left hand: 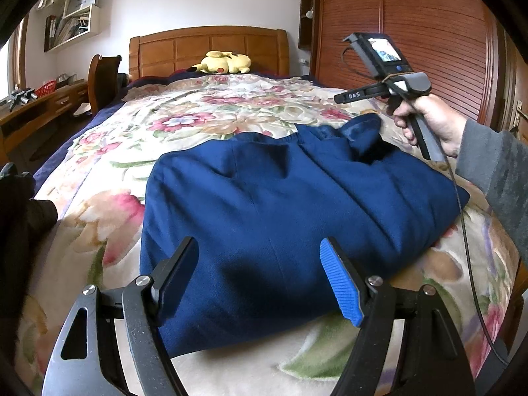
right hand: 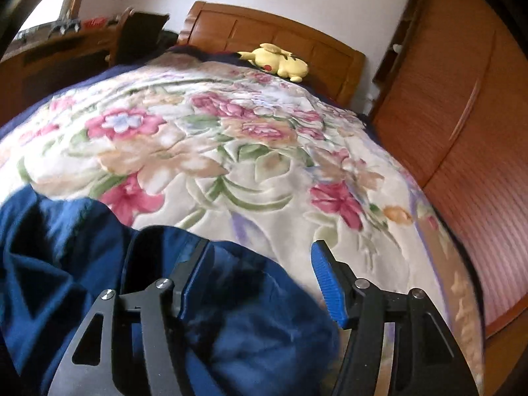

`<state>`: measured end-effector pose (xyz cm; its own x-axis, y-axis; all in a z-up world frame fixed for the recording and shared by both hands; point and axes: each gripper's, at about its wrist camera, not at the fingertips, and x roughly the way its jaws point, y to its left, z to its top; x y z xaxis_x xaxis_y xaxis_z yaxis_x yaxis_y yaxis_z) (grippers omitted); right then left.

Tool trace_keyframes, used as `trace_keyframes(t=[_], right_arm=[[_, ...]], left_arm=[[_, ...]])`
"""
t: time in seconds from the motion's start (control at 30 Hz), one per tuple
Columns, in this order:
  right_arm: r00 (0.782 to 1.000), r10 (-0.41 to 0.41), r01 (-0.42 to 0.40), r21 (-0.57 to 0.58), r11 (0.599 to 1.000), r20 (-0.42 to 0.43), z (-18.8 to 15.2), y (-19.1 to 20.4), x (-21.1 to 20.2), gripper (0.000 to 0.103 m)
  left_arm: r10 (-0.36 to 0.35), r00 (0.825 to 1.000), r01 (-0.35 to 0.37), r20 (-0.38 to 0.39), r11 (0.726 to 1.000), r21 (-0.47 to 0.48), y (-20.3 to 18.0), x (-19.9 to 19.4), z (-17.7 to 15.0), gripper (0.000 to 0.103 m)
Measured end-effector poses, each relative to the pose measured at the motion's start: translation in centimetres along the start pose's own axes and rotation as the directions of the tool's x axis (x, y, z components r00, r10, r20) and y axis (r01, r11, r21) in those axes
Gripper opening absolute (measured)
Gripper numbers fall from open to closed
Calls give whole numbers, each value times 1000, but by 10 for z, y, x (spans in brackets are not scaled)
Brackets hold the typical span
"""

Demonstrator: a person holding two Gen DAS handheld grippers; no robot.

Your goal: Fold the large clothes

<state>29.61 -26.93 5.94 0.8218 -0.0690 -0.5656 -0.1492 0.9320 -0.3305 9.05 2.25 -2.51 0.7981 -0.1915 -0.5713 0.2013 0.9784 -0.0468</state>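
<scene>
Blue clothing lies in the middle of the left view, spread on the flowery blanket, and it looks already folded into a thick, wide block.

Start with what is closest to you. Your left gripper sits at the bottom of the left view, right over the near edge of the blue cloth. Its jaws stand wide apart and hold nothing. The cloth is under them, not squeezed.

Your right gripper is at the bottom of the right view. Its jaws are also apart, and no cloth is pinched between them. The left finger sits over the blue cloth, and the right finger sits over bare blanket. This view is blurry, so I cannot tell if a finger touches the cloth.

A bit farther off, at the upper right of the blue block in the left view, one corner sticks up and looks bumpy. Your right hand hangs just beside that spot.

So I think you are between folds, tidying up. Next, you likely need to pinch that loose corner and lay it flat, or take an edge and fold the block once more.

Far away, at the top, a yellow plush toy rests by the wooden headboard.
</scene>
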Motion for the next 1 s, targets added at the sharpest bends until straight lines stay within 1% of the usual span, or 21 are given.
trace_keyframes(t=[0.07,0.17,0.23,0.27,0.33,0.43,0.5,0.67,0.7,0.73,0.8,0.87,0.9,0.93,0.97,1.0], right_arm=[[997,79,-79,-3,997,7,-4,6,-5,63],[990,143,-143,-51,988,-6,-11,16,-5,63],[978,206,-209,-66,976,-46,-16,22,-2,63],[973,222,-226,-74,971,-59,-19,26,-1,63],[971,233,-238,-100,966,-57,-21,37,1,63],[957,285,-289,-108,951,-52,-20,55,0,63],[953,297,-301,-132,944,-55,-20,68,5,63],[937,330,-347,-201,916,-116,-28,102,15,63],[932,338,-359,-215,908,-130,-30,105,16,62],[927,344,-371,-230,900,-150,-33,110,18,58],[916,357,-394,-250,884,-184,-38,119,24,57],[918,346,-389,-268,882,-193,-44,123,26,56],[914,353,-397,-263,880,-200,-45,122,27,52],[908,365,-410,-254,876,-207,-45,121,28,41],[906,371,-415,-254,874,-205,-44,119,27,21],[903,383,-424,-262,867,-195,-46,119,24,9]], left_arm=[[3,1000,-3,2,1000,2,0,-1,-1,77],[6,1000,-6,3,1000,-3,1,-2,-1,77],[8,1000,-8,3,1000,-7,2,-3,-1,77],[9,1000,-9,3,1000,-8,2,-2,-1,77],[11,1000,-11,2,1000,-8,2,-2,-1,77],[12,1000,-12,1,1000,-6,0,-3,-1,77],[12,1000,-12,0,1000,-6,0,-3,-1,77],[7,1000,-7,-3,1000,-15,4,-4,-1,77],[6,1000,-6,-3,1000,-16,5,-4,-2,77],[6,1000,-6,-3,1000,-17,5,-4,-2,77],[4,1000,-4,-2,1000,-19,6,-4,-1,77],[4,1000,-4,-1,1000,-17,5,-4,-1,77],[4,1000,-4,0,1000,-15,5,-4,-1,77],[5,1000,-5,1,1000,-12,5,-5,-1,77],[6,1000,-6,1,1000,-11,5,-5,-2,77],[7,1000,-7,2,1000,-10,5,-5,-2,77]])
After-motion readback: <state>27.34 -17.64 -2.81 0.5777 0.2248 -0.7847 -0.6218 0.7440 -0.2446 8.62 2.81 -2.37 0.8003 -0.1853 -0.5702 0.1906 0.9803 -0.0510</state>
